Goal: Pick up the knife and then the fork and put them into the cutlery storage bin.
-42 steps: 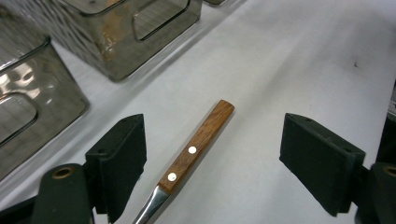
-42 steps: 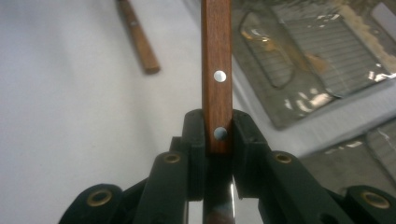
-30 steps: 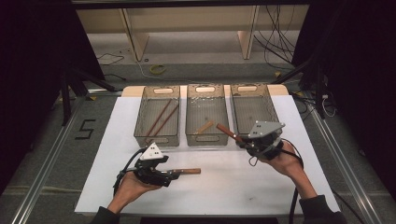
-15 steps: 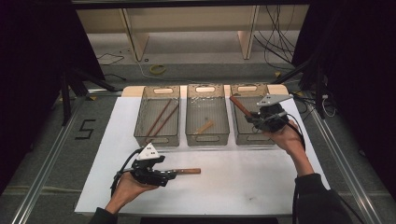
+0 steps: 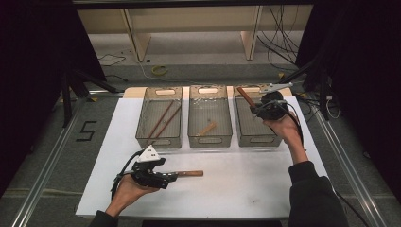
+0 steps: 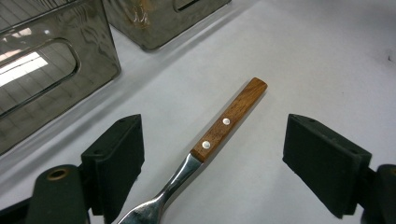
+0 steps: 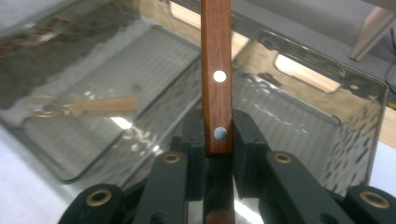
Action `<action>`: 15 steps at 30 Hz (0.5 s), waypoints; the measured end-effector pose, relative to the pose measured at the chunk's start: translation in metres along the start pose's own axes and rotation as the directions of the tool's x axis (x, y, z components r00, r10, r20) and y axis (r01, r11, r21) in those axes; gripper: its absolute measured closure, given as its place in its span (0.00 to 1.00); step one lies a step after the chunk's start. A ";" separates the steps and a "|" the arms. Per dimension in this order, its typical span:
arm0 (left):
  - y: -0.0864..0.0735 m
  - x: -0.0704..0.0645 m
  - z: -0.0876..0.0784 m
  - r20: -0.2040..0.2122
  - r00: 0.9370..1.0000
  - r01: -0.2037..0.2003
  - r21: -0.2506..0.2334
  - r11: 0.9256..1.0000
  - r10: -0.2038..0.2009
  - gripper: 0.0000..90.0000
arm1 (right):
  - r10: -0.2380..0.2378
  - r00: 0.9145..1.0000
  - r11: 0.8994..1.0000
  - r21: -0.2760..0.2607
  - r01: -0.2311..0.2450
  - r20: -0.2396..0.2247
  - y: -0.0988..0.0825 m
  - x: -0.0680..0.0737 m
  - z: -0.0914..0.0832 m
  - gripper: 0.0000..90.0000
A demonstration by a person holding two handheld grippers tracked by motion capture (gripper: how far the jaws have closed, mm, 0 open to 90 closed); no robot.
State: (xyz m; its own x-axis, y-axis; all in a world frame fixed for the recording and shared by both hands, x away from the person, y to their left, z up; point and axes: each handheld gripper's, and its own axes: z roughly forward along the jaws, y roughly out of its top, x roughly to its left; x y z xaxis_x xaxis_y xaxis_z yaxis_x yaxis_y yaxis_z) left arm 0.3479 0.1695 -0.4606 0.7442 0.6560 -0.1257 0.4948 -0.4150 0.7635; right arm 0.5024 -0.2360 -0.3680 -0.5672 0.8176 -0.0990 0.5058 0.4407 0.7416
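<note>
A: Over the right bin [image 5: 255,124], at the far right of the tabletop [image 5: 236,189], what is the right tool [image 5: 257,108] doing?

B: It is hanging above that bin with its jaws closed tight on a wooden-handled utensil [image 5: 245,97]. In the right gripper view the pads are pressing both sides of the brown handle [image 7: 216,70], which is pointing up and away from the tool [image 7: 218,142] over the clear bin [image 7: 327,130].

A: And the left tool [image 5: 163,177]?

B: It is sitting at the near left, resting in the person's hand. Its jaws are standing wide apart and gripping nothing. In the left gripper view a fork [image 6: 219,135] with a wooden handle is lying flat on the white tabletop [image 6: 327,60] between the two pads, touching neither.

A: Where is that fork lying in the high view?

B: The fork [image 5: 189,173] is lying just right of the left tool, its handle pointing right, near of the row of bins.

A: Anything in the other bins?

B: The left bin [image 5: 160,118] is holding two long brown sticks [image 5: 163,120]; the middle bin [image 5: 210,116] is holding one short pale wooden piece [image 5: 207,128].
</note>
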 end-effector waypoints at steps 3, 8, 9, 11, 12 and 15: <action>0.000 0.001 0.001 0.001 1.000 0.001 0.006 1.000 -0.001 0.22 | 0.007 1.000 1.000 0.017 -0.007 0.022 0.001 -0.003 0.006 0.86; -0.001 0.001 0.001 0.005 1.000 0.001 0.011 1.000 -0.001 0.22 | 0.035 0.998 0.999 0.035 -0.037 0.049 0.002 -0.009 0.015 0.86; -0.001 0.001 0.001 0.006 1.000 -0.004 0.018 1.000 0.004 0.22 | 0.039 0.998 0.998 0.039 -0.041 0.052 0.002 -0.010 0.017 0.86; -0.001 0.001 0.002 0.006 1.000 0.000 0.019 1.000 0.000 0.22 | 0.042 0.997 0.998 0.048 -0.045 0.060 0.003 -0.012 0.020 0.86; -0.001 0.001 0.002 0.006 1.000 0.002 0.020 1.000 -0.002 0.22 | 0.050 0.997 0.997 0.051 -0.053 0.061 0.003 -0.012 0.022 0.86; -0.001 0.001 0.002 0.005 1.000 -0.002 0.022 1.000 0.002 0.22 | 0.060 0.996 0.996 0.063 -0.064 0.061 0.003 -0.013 0.028 0.86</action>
State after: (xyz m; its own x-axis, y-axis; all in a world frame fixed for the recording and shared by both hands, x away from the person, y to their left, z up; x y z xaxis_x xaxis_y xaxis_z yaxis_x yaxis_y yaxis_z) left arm 0.3488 0.1698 -0.4627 0.7472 0.6522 -0.1277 0.5032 -0.4296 0.7499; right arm 0.5294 -0.2349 -0.3830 -0.4953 0.8636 -0.0942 0.5809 0.4099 0.7032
